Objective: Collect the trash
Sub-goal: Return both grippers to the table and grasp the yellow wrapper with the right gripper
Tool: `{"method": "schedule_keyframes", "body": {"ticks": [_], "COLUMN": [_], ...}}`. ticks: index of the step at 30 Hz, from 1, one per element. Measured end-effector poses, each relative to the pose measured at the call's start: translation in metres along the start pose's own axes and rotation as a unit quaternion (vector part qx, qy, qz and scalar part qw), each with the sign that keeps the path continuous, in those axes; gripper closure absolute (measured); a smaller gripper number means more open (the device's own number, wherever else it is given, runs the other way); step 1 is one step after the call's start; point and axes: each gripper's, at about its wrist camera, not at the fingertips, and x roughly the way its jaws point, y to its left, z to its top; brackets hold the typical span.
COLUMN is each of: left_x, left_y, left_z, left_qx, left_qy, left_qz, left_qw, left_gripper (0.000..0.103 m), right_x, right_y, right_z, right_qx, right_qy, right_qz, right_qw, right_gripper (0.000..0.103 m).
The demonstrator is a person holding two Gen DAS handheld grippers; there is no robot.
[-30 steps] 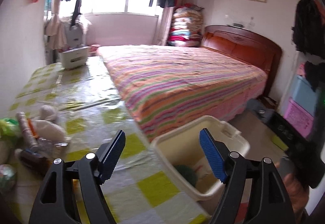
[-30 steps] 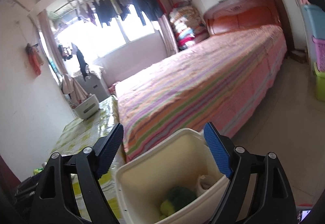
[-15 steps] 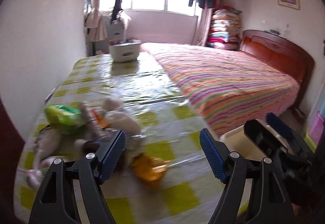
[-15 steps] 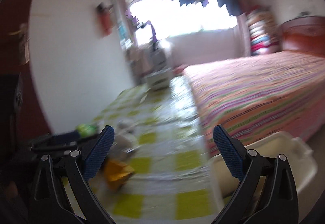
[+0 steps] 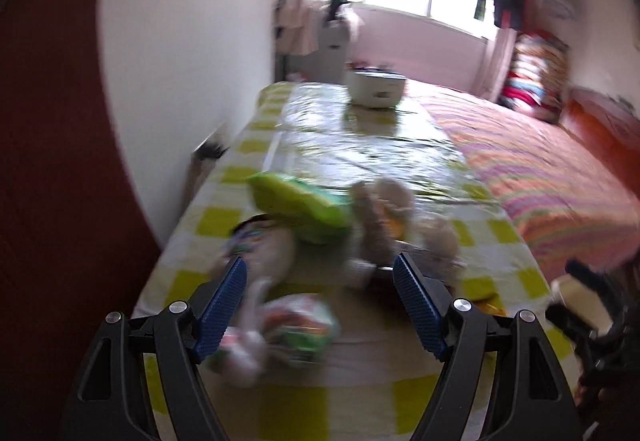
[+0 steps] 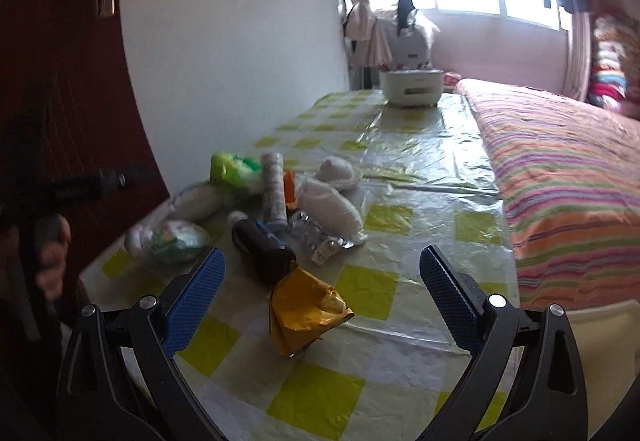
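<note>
— What do we see, left to right?
— Crinkly green bag [image 6: 232, 167], dark bottle [image 6: 262, 245], crumpled gold wrapper [image 6: 306, 311] on our glossy checked table [image 6: 420, 169]; striped bed [image 6: 568, 177] right
— Our claws?
— Left gripper [image 5: 320, 305] wide, empty; right gripper [image 6: 322, 299] just opened wide, wrapper between

I'm looking across my table [image 6: 384, 297] in its yellow-checked plastic cover. Lying on it near me — a gold wrapper [image 6: 306, 311], a dark bottle [image 6: 262, 247], a foil pack [image 6: 316, 235], white bundles [image 6: 330, 207] and a green bag [image 6: 234, 169]. A white pot [image 6: 412, 87] is sitting at the far end.
</note>
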Motion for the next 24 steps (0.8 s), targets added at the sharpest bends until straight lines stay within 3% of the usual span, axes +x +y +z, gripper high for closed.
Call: {"method": "schedule_keyframes", "body": {"ticks": [4, 9, 14, 24], "left_x": [0.021, 0.055, 0.095, 0.126], "left_y": [0.039, 0.056, 0.060, 0.059], "left_z": [0.015, 0.027, 0.025, 0.024], "left_qx": [-0.025, 0.001, 0.037, 0.061], "left_qy": [0.036, 0.082, 0.135, 0.180], "left_qz": [0.031, 0.064, 0.063, 0.032], "left_qw": [0.9986, 0.9946, 0.9881, 0.9812], "left_gripper": [0.030, 0.030, 0.030, 0.030], "right_x": [0.024, 0.040, 0.058, 0.089], "right_y": [0.004, 0.010, 0.020, 0.020], "right_z": [-0.003, -0.004, -0.009, -0.011], "right_qx": [-0.024, -0.047, -0.094, -0.108], "right_qy": [0.033, 0.061, 0.100, 0.150], "right_qz": [0.001, 0.010, 0.012, 0.001], "right_qw": [0.999, 0.997, 0.990, 0.983], "right_gripper": [0.007, 0.007, 0.007, 0.007]}}
